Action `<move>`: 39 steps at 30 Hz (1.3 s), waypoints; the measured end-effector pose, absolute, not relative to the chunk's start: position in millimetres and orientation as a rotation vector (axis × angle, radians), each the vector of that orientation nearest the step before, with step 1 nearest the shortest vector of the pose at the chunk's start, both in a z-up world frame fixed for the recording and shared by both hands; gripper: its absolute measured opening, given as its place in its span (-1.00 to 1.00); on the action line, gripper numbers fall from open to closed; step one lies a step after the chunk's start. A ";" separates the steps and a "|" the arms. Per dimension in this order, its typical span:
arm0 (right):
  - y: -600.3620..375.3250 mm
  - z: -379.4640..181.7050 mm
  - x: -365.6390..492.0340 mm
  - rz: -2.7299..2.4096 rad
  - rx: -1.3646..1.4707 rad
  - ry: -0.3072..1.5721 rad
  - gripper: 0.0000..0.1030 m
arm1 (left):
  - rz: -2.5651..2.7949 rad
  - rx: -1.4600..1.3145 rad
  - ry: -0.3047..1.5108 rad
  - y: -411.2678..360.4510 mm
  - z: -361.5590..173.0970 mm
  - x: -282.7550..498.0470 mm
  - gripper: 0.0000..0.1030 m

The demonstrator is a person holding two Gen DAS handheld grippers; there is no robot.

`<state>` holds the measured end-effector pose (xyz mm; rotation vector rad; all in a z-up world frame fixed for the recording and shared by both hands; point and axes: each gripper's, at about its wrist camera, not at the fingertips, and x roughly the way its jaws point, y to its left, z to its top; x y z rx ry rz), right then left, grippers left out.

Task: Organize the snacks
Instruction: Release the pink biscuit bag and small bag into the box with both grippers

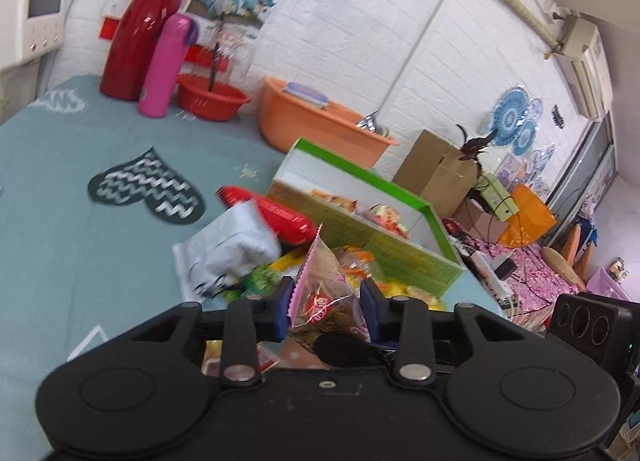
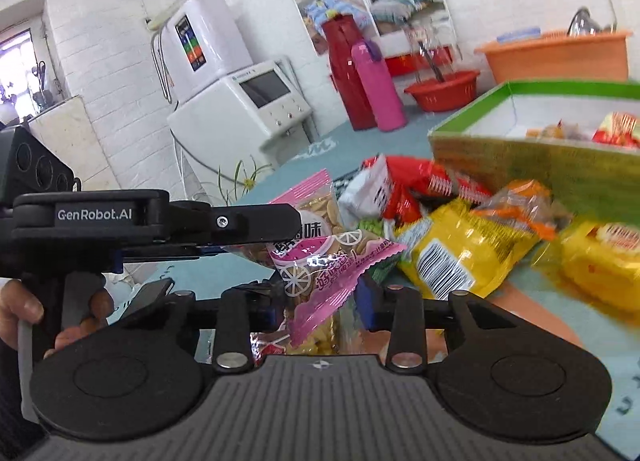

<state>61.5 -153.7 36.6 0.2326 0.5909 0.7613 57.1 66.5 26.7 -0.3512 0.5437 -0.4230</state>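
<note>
In the left wrist view, the left gripper [image 1: 326, 299] is closed on a pink-edged snack packet [image 1: 320, 293], lifted above the snack pile beside the green box [image 1: 384, 221] on the teal desk [image 1: 60, 221]. In the right wrist view, the right gripper [image 2: 320, 303] has its fingers on either side of the same packet [image 2: 320, 261], with the left gripper [image 2: 256, 227] clamping it from the side; whether the right one presses it I cannot tell. Yellow packets [image 2: 460, 257] lie just beside the box [image 2: 540, 165].

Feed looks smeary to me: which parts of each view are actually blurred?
Left wrist: the red packet and grey bag are motion-smeared; the pink snack bag stays fairly sharp. Right wrist: the yellow packets and green box smear.
</note>
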 end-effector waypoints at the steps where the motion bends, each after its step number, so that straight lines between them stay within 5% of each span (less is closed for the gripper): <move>1: -158.5 40.6 61.5 0.753 0.234 0.574 0.21 | -0.437 -0.345 0.531 60.6 32.1 60.3 -0.08; 27: -277.5 50.4 164.2 0.381 0.197 0.424 0.20 | -0.667 -0.331 0.553 -77.8 30.8 230.2 -0.06; 30: -276.0 43.4 174.8 0.367 0.159 0.442 0.28 | -0.623 -0.310 0.574 -81.3 21.7 240.4 0.36; 31: -273.6 40.7 177.6 0.357 0.133 0.446 0.39 | -0.602 -0.304 0.588 -81.3 19.1 242.1 1.00; 32: -271.2 37.7 179.5 0.344 0.102 0.446 0.53 | -0.578 -0.306 0.596 -80.0 16.4 241.9 1.00; 33: -269.6 35.1 179.0 0.334 0.077 0.439 0.95 | -0.561 -0.309 0.593 -77.9 14.5 239.6 1.00; 39: -271.4 40.9 167.7 0.299 0.051 0.400 1.00 | -0.532 -0.300 0.601 -64.3 26.8 218.6 1.00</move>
